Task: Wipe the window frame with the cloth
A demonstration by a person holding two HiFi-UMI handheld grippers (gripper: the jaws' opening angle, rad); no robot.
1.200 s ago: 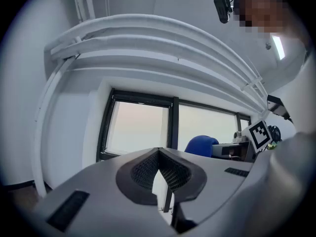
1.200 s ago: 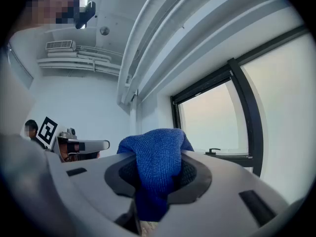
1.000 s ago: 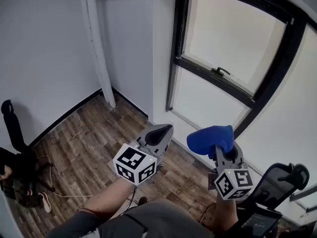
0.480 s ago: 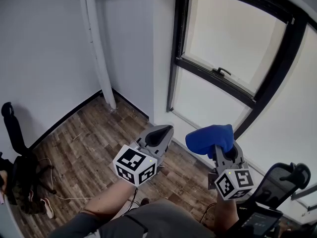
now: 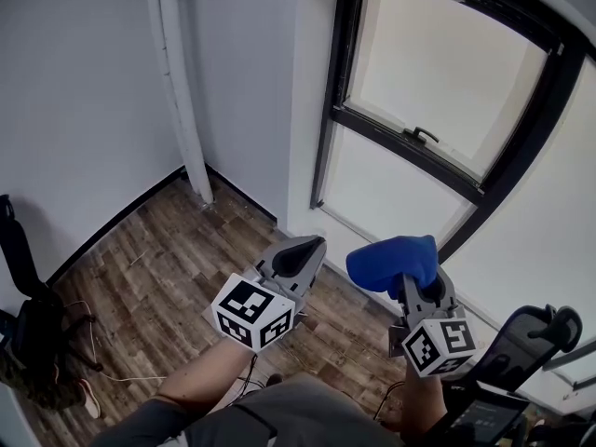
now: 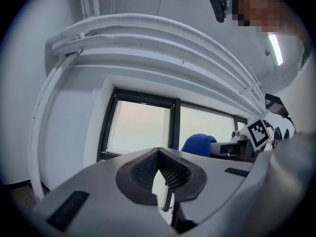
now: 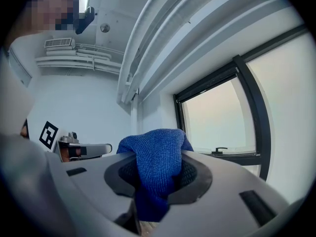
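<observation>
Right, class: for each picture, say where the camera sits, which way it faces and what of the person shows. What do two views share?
Head view: on the head, facing down at floor and frame; forearms, left gripper and right gripper show.
Left gripper view: on the left gripper, facing the frame along its shut jaws; the right gripper shows.
Right gripper view: on the right gripper, facing the frame past jaws shut on the cloth.
Shared: both gripper views show the frame and cloth.

We see a wood-plank floor filling the lower left of the head view. A white pipe stands on it just left of centre. A thin white cord trails at lower left, near a shoe and a dark chair at the left edge.
</observation>
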